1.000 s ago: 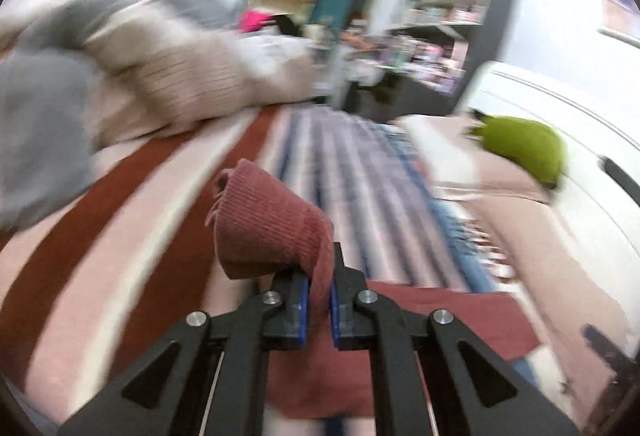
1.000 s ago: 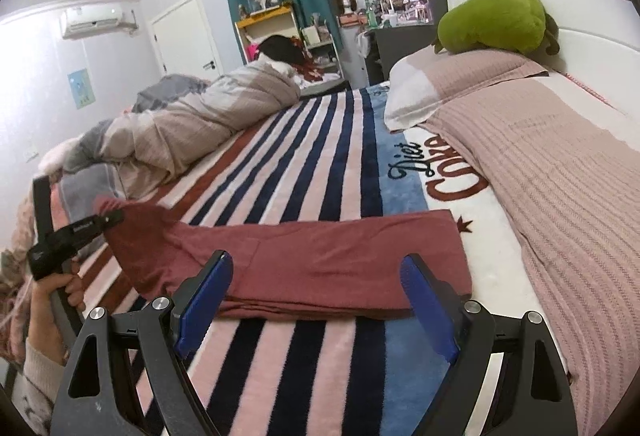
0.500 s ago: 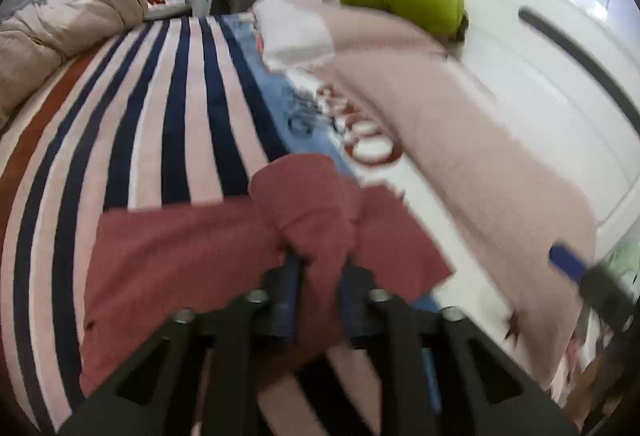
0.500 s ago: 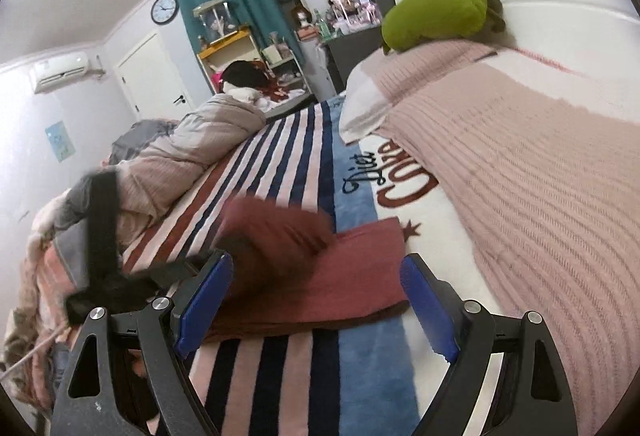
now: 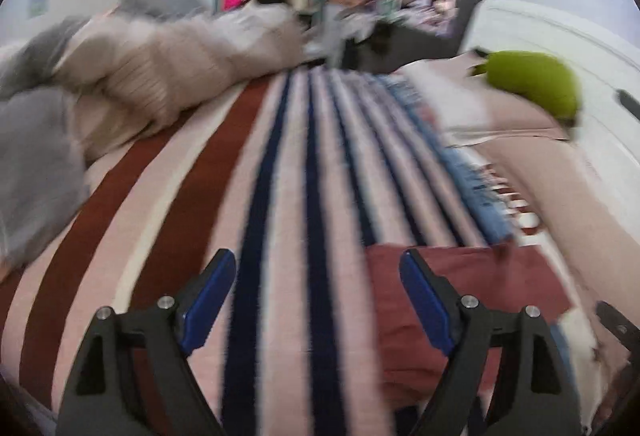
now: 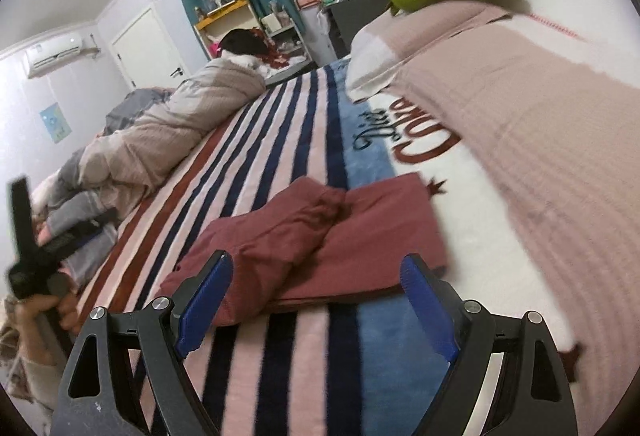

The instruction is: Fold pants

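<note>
Right wrist view: we see the dusty-red knit pants (image 6: 320, 236) lying doubled over on the striped fleece blanket (image 6: 280, 140). Our left gripper (image 5: 316, 300) has just opened and dropped the leg; both grippers are spread, empty. One fold looks done, rumpled.

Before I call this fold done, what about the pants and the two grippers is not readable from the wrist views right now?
- Pants: near edge hidden in the right wrist view behind the right gripper; whether the layers line up cannot be told.
- Pants, left wrist view: motion-blurred, partly behind the left gripper, whose jaws have just been opening, nothing between them.
- Left gripper, right wrist view: blurred at the left edge; jaws unreadable there.
</note>
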